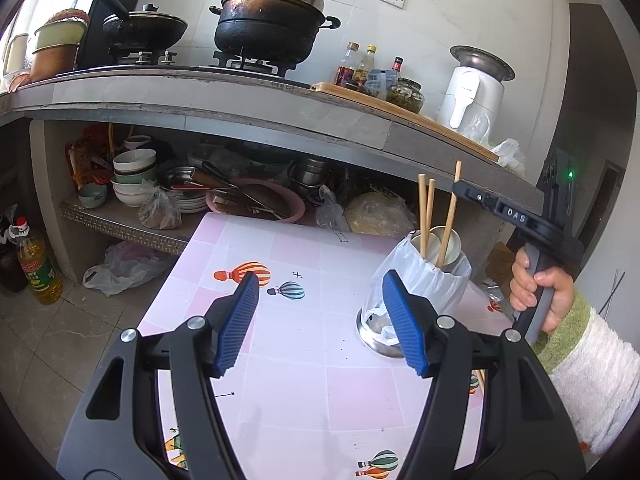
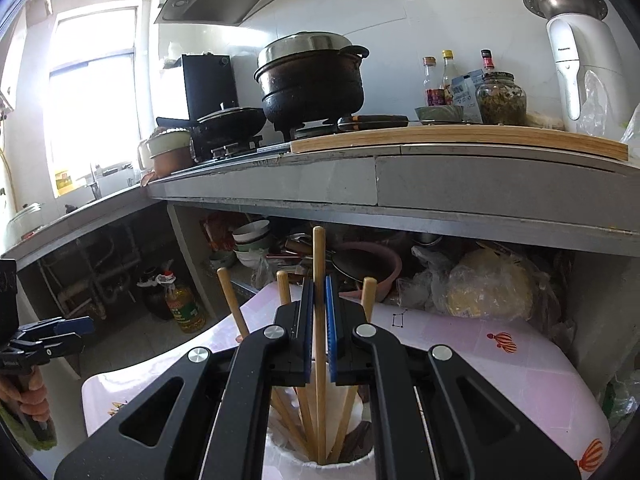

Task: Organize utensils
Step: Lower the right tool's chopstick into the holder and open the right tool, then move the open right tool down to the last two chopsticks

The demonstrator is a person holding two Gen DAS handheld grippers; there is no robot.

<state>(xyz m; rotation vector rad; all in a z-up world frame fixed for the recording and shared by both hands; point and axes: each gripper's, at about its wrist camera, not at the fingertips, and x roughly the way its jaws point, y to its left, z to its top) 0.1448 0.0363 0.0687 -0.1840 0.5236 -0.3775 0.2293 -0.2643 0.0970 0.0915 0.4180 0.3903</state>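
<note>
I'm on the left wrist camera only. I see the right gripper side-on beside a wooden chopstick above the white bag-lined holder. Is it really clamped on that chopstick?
Observer: Yes. In the right wrist view, the right gripper has its blue pads shut on one pale wooden chopstick, held upright.
Operator: Where does its lower end sit?
Observer: Down inside the white bag-lined metal holder, among the sticks already there.
Operator: I count three sticks in total. Any more?
Observer: Three other chopstick tops stand around the held one, so there are at least four.
</note>
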